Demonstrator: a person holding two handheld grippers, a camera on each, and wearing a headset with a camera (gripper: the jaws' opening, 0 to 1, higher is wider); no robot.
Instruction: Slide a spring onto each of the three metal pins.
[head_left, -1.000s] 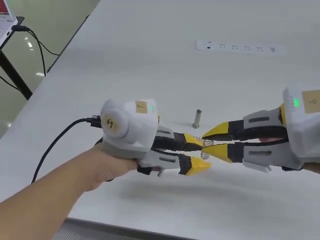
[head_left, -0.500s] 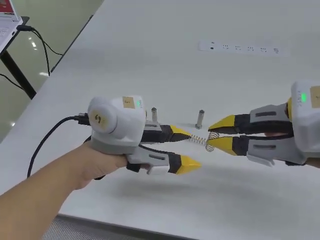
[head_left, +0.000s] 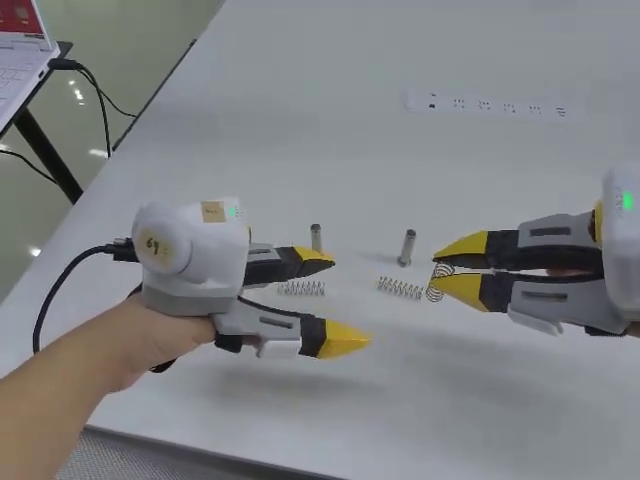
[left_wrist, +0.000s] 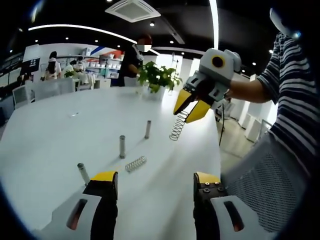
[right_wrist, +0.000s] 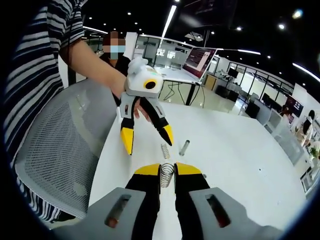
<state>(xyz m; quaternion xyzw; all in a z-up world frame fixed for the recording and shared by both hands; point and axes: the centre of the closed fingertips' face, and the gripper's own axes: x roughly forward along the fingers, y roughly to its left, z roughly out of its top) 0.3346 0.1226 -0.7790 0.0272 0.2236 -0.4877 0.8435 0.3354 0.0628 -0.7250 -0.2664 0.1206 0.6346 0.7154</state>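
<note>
Looking at the head view first: the white-and-grey left gripper (head_left: 328, 300) with yellow tips has its jaws spread wide with nothing between them, above the white workbench (head_left: 300, 120). The matching right gripper (head_left: 440, 277) is pinched almost closed on one end of a thin coiled silver metal spring (head_left: 400, 288), which sticks out sideways toward the left gripper. A second silver spring (head_left: 301, 288) lies flat on the bench near a short upright grey metal pin (head_left: 316, 237). Another grey pin (head_left: 407, 247) stands just behind the held one. A white power strip (head_left: 490, 103) sits further back.

Left gripper view: its own jaws are wide apart and empty. Nearest pin (left_wrist: 83, 172), middle pin (left_wrist: 122, 146) and far pin (left_wrist: 147, 129) stand in a row, and the second silver spring (left_wrist: 135, 163) lies beside the middle one. The right gripper (left_wrist: 191, 106) dangles its spring (left_wrist: 177, 126) above the bench.

Right gripper view: the spring (right_wrist: 167, 175) is squeezed between its own jaws, and the left gripper (right_wrist: 147, 139) gapes opposite.
</note>
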